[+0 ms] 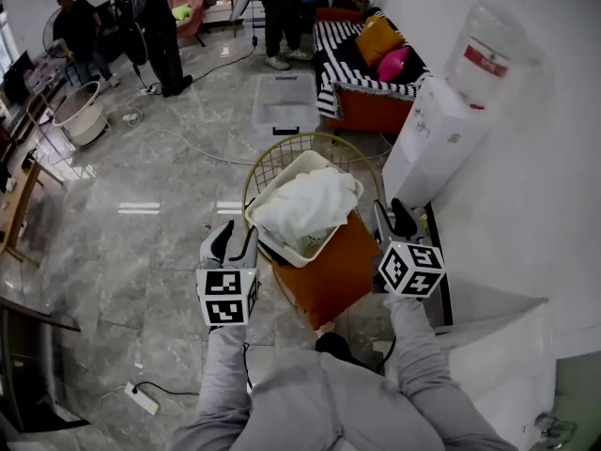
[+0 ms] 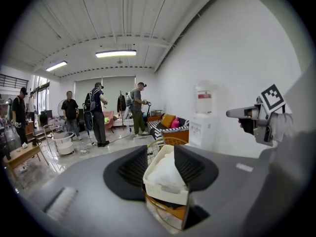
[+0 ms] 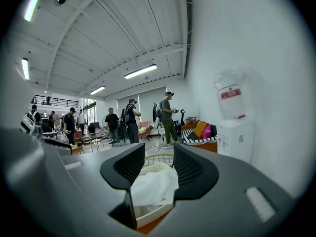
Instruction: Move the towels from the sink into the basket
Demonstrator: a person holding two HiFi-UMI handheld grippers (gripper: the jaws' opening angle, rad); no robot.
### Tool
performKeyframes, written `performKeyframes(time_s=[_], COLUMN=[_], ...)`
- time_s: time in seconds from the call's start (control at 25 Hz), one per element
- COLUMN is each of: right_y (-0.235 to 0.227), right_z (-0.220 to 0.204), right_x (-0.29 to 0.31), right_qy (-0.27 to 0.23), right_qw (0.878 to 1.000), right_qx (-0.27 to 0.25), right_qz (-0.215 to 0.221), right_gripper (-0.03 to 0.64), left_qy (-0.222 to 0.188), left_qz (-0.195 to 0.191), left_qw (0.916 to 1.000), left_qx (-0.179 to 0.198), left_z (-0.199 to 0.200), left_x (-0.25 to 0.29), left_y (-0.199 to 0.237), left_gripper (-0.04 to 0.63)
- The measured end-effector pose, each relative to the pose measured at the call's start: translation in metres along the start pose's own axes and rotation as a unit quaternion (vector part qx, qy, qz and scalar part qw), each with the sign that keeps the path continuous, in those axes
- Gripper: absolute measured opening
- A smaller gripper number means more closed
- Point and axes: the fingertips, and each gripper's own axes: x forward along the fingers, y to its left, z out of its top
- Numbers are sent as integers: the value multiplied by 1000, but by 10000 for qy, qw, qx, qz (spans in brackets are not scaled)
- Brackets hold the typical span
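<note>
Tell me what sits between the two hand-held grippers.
In the head view, the white basket, holding a white towel, sits on an orange stand between the left hand-held gripper and the right hand-held gripper.

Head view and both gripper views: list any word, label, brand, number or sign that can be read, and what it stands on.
Red label on the water bottle atop the dispenser: print too blurred to read in every view.
Left marker cube and right marker cube: black-and-white square patterns only, no letters or digits.
Nothing else shows text that can be read.
</note>
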Motion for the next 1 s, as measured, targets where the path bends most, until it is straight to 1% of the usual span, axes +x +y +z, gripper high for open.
performKeyframes(time_s=[0.24,0.36,0.6,0.76,1.0], right_y=[16,24,33,25,13], right_z=[8,14,16,13,3], right_x=[-52,-75,-105,-111,-111], right_qy=[-255,-371,-428,-376,-234], right_qw=[9993,9984,9978,9979,9985], right_qx=[-161,-309,-362,-370,-378], right_qz=[-212,-287,-355,-388,-328], right_gripper=[163,163,163,163,163], left_qy=[-480,-632,-897,-1005,-992], left_qz=[-81,-188,-359,-371,-238], left_qw=[9988,9976,9945,9932,9936], left_qx=[58,208,411,463,491], left_z=[16,24,42,49,49], left_x=[-29,-39,-51,-53,-55], left_y=[-8,-20,-43,-53,-62], left_gripper=[212,212,212,212,212])
